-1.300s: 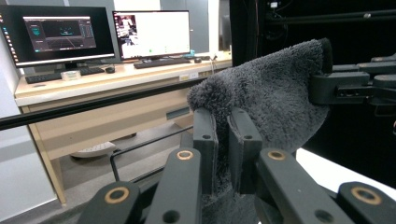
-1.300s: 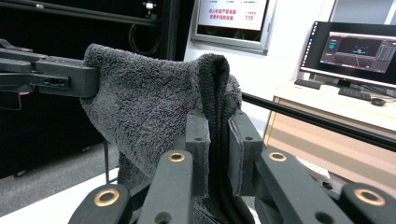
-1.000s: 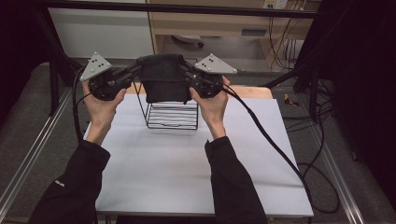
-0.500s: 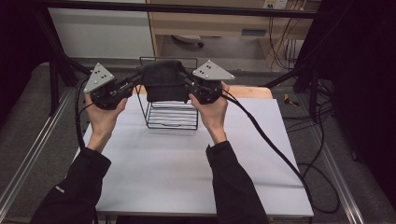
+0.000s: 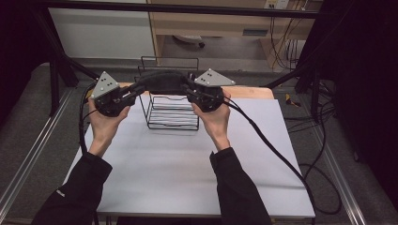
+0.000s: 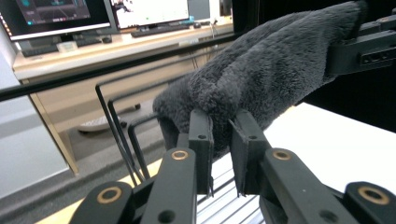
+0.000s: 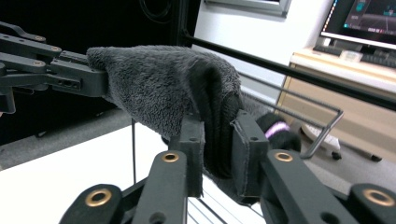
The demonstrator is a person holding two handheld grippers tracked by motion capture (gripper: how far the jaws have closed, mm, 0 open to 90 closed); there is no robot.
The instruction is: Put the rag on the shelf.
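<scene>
Two grippers, left gripper (image 5: pixel 133 90) and right gripper (image 5: pixel 190 91), jaws loosening on a dark fleece cloth (image 5: pixel 162 80) above wire rack (image 5: pixel 171 115)

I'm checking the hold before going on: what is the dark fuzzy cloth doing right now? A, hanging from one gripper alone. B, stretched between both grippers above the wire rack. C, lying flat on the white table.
B: the left gripper and right gripper each pinch an end of the cloth over the wire rack.

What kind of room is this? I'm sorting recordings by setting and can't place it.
Probably a lab or office workroom set up for recording. Computer monitors and a keyboard sit on a desk behind, a black metal frame surrounds the white table, and loose cables trail across the floor.
</scene>
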